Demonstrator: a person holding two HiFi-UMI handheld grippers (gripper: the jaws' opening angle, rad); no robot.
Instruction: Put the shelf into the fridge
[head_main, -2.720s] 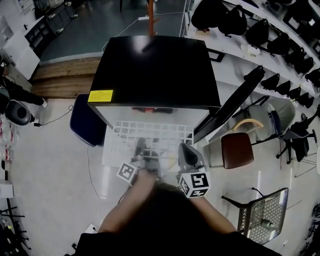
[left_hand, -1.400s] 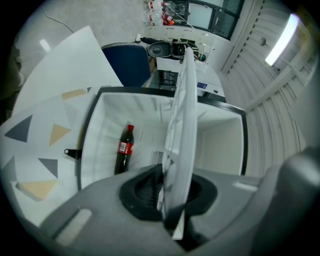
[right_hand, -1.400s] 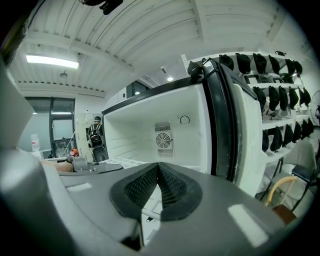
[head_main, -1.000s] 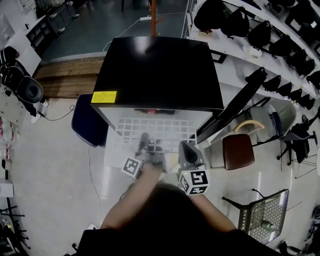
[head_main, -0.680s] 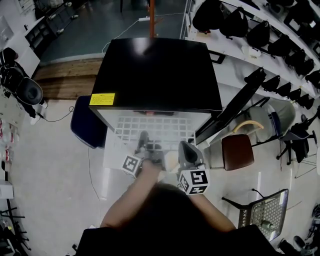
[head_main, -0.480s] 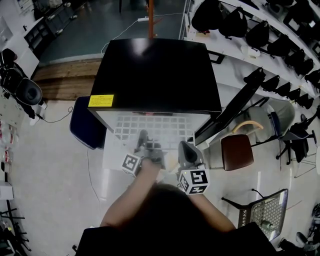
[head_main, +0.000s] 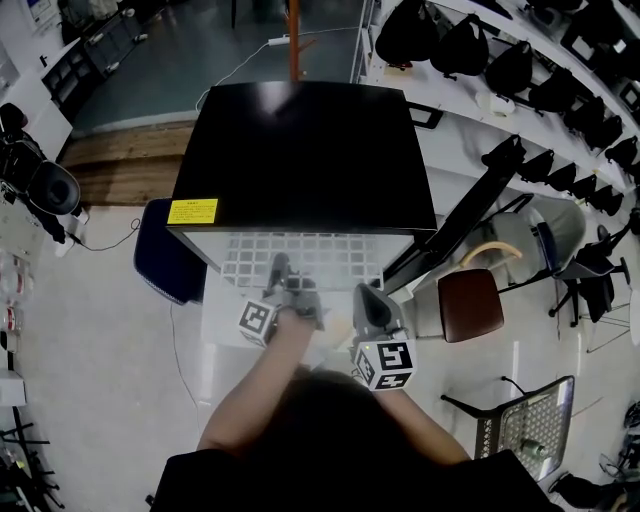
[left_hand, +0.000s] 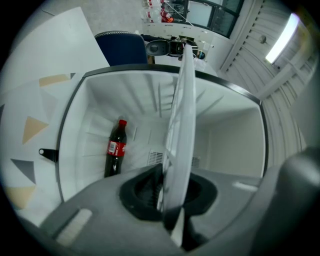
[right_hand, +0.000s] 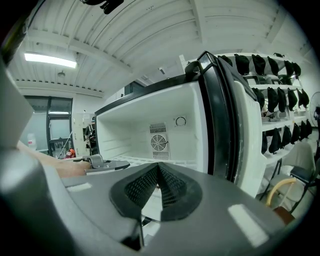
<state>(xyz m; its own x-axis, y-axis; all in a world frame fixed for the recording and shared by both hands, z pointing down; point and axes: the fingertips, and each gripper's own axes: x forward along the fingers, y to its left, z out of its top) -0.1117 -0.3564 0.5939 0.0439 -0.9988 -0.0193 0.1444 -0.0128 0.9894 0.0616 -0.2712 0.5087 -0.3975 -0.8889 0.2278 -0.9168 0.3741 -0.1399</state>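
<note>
While one shelf (head_main: 300, 258) juts from one fridge (head_main: 300, 150), one bottle (left_hand: 114, 147)

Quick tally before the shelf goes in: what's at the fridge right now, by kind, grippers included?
fridge: 1
shelf: 1
bottle: 1
grippers: 2 (left gripper, right gripper)
Total: 5

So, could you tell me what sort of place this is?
Probably a lab or workshop, not a kitchen: the fridge stands on bare floor beside wall shelves of black gear and chairs.
</note>
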